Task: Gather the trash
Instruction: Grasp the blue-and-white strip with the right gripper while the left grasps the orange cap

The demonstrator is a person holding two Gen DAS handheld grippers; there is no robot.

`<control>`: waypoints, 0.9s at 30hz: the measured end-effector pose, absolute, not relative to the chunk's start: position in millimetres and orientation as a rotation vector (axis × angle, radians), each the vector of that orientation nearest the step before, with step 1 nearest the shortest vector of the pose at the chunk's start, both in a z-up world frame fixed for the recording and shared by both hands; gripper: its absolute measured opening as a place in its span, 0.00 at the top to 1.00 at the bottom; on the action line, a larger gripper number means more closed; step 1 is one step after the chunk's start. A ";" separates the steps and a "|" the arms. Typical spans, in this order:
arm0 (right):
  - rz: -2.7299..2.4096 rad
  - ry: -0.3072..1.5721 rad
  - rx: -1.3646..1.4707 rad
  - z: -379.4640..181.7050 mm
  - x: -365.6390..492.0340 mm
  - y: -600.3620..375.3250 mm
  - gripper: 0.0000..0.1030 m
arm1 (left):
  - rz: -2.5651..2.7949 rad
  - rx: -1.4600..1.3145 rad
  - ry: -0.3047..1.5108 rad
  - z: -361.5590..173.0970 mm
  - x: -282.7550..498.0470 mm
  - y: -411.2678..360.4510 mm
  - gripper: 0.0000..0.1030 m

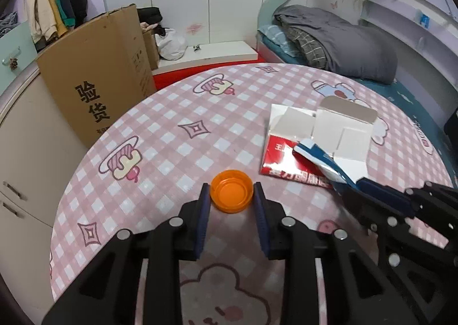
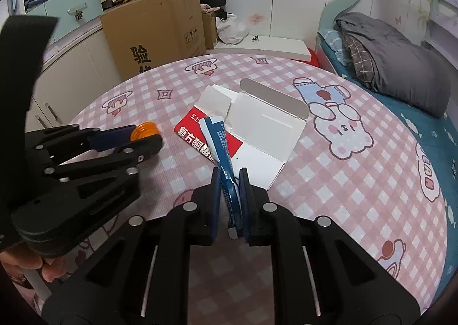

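On the checked table (image 1: 171, 113), left claw (image 1: 232, 196) bracketing orange cap (image 1: 231, 194), right claw (image 2: 231, 179) pinching blue wrapper (image 2: 221, 141), bare cloth around.

An orange cap (image 1: 232, 194) lies open-side up; a creased blue wrapper (image 2: 226, 159) slants over a flattened, seemingly empty carton (image 2: 252, 130).
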State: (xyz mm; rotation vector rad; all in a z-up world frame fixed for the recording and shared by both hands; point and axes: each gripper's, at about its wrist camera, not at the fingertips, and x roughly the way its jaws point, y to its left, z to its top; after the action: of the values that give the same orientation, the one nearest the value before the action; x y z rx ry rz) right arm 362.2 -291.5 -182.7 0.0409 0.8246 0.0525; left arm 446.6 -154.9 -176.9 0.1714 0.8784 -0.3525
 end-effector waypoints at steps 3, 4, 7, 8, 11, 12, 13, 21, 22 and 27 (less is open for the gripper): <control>0.040 0.816 0.014 -180.7 358.8 -285.8 0.88 | -0.350 0.140 0.851 -172.6 437.4 -140.6 0.72; 0.038 0.815 0.004 -180.5 358.1 -283.0 0.88 | -0.346 0.133 0.843 -170.9 434.0 -134.7 0.72; 0.036 0.808 -0.004 -179.0 356.1 -280.7 0.88 | -0.325 0.107 0.831 -166.8 423.9 -115.1 0.72; 0.038 0.803 -0.001 -178.1 355.1 -281.1 0.88 | -0.316 0.097 0.825 -164.9 419.6 -107.1 0.72; 0.021 0.792 0.018 -174.1 348.9 -283.5 0.88 | -0.292 0.077 0.802 -155.4 405.0 -80.7 0.72; 0.020 0.786 0.037 -171.3 345.5 -284.3 0.88 | -0.281 0.076 0.790 -151.6 398.4 -70.0 0.72; 0.020 0.784 0.043 -168.9 343.4 -283.4 0.88 | -0.272 0.076 0.781 -148.9 393.7 -62.0 0.72; 0.164 0.759 0.022 -140.5 319.1 -204.8 0.88 | -0.186 0.009 0.731 -130.4 354.5 25.9 0.72; 0.186 0.756 0.017 -139.1 317.7 -191.8 0.88 | -0.177 -0.005 0.728 -130.2 349.5 39.3 0.72; 0.361 0.756 -0.020 -136.3 310.4 -99.3 0.88 | -0.119 -0.055 0.725 -134.3 328.7 97.3 0.72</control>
State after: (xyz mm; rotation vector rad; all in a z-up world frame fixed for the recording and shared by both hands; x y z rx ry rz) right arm 310.4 -99.3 -136.3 -0.0196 0.7560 0.3611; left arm 328.7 97.3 -134.3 -0.0549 0.7246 -0.1194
